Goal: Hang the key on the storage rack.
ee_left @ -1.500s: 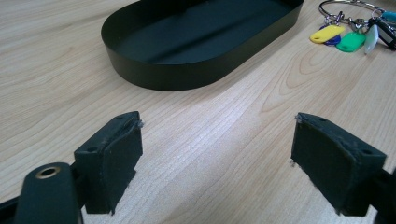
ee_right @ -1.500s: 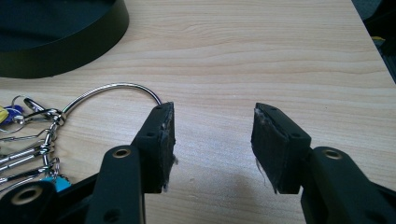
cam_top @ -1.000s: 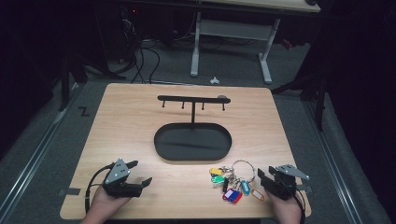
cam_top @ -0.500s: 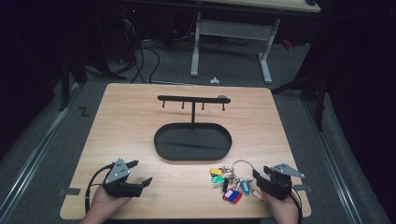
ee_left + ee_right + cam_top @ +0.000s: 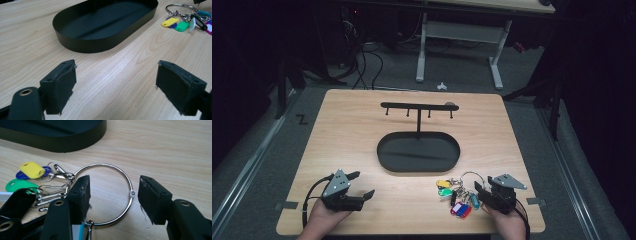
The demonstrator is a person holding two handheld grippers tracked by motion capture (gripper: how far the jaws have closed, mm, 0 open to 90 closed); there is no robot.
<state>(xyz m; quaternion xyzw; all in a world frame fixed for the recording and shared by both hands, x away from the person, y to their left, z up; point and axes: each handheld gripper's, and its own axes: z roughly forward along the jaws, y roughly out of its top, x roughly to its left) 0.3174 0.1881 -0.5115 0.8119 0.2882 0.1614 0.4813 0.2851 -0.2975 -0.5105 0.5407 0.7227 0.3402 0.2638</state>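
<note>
One black oval tray (image 5: pixel 418 152), key ring (image 5: pixel 107 195) beside it

Table (image 5: pixel 362 130): light wood-grain surface, smooth, satin sheen. Tray (image 5: pixel 82 42): matt black, smooth. Key ring (image 5: pixel 126 180): polished, bright metal wire. Key tags (image 5: pixel 32 170): glossy coloured plastic. Right gripper (image 5: pixel 112 197) pads (image 5: pixel 152 200): matt black, rough and frayed at the edges
</note>
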